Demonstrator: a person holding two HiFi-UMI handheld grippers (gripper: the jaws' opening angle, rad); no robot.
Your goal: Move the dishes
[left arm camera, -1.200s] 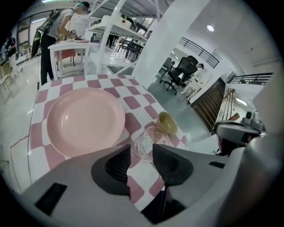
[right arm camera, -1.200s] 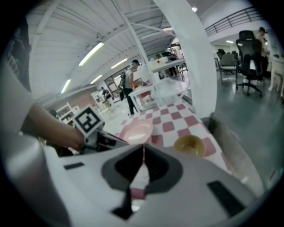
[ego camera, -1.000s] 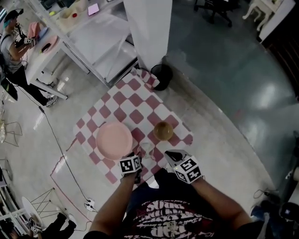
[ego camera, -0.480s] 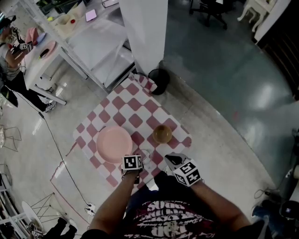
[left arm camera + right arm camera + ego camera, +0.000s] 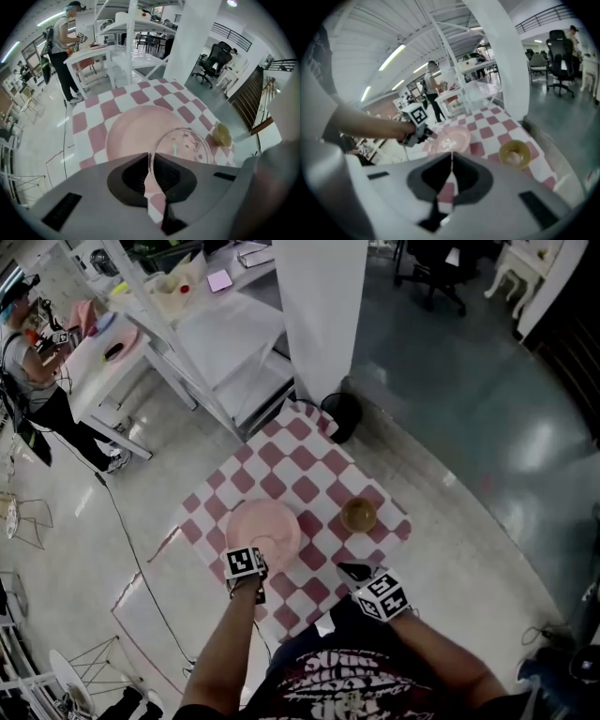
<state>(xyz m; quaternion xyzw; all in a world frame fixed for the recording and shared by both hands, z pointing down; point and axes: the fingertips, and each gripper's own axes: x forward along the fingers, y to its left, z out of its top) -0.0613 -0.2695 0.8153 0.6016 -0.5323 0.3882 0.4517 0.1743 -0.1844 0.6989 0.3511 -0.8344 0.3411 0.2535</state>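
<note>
Head view: a red-and-white checked surface (image 5: 309,486) carries a pink plate (image 5: 267,521) and, well apart to its right, a small yellow bowl (image 5: 358,515). The left tool (image 5: 255,572) hangs at the plate's near edge; the right tool (image 5: 349,570) sits near the surface's near corner.

Left gripper view: the left tool (image 5: 151,161) has just been closing and pinches the rim of a clear glass bowl (image 5: 183,145), which shows over the plate's near right part. The yellow bowl lies farther right.

Right gripper view: the right tool (image 5: 452,161) is pressed together with nothing in it, pointing between the plate and the yellow bowl.
</note>
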